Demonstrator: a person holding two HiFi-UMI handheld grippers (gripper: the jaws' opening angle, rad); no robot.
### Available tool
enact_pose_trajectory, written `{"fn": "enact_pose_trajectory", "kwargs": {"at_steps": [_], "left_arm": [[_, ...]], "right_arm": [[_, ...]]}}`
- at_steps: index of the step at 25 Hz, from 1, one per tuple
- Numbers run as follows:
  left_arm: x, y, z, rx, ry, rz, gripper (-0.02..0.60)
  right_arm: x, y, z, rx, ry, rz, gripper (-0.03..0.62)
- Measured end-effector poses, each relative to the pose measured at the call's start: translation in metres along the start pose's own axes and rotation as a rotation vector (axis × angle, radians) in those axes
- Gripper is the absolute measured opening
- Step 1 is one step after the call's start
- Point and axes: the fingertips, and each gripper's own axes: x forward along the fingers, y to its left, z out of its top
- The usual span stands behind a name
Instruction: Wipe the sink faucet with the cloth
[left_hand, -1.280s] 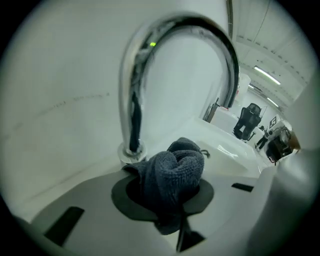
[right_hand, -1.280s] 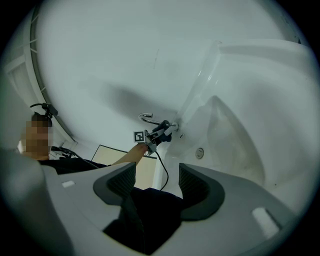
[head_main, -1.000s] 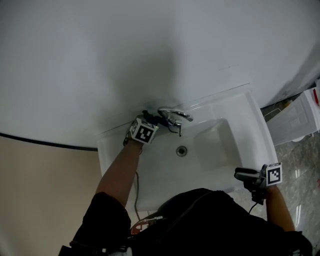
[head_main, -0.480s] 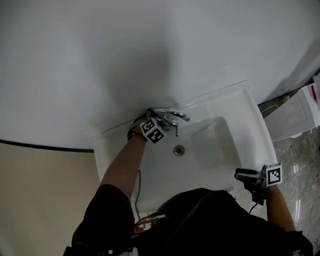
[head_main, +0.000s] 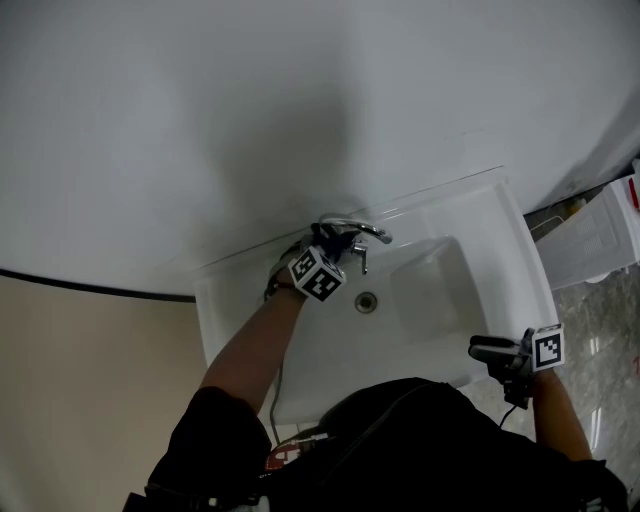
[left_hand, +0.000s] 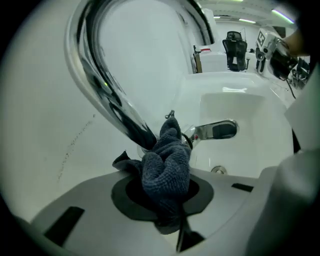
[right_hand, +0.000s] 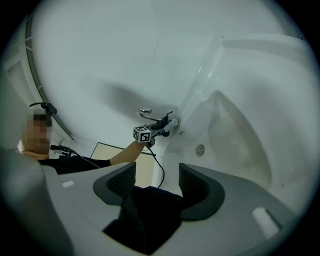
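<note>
Faucet met by the cloth at its base

Centre of the head view: the left gripper is clamped on a bunched dark blue cloth, which lies against the foot of the faucet's chrome neck, on the back rim of the white sink. Lower right, the right gripper hangs at the sink's front edge – jaws apart

A white plastic bin stands at the far right by grey marbled floor. A beige surface fills the lower left, and a black office chair sits far off.
</note>
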Motion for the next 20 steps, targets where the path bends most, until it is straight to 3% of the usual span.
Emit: {"fn": "enact_pose_trajectory", "kwargs": {"at_steps": [6,10,16,20], "left_arm": [[0.04,-0.008,-0.013,-0.042,0.08,-0.01,0.072],[0.052,-0.017,-0.02,-0.134,0.071,-0.039,0.073],[-0.028,-0.034,-0.03,-0.446,-0.092,-0.08,0.073],[-0.099,-0.046,-0.037,-0.706,-0.274,-0.096,0.074]], "right_arm": [[0.002,0.002,-0.003,-0.009,0.019,-0.001,0.259],[-0.003,0.003,0.001,-0.03,0.0,0.003,0.259],[-0.006,0.019,0.014,-0.079,0.018,0.057,0.259],[0.004,0.026,0.05,-0.149,0.066,0.107,0.259]]}}
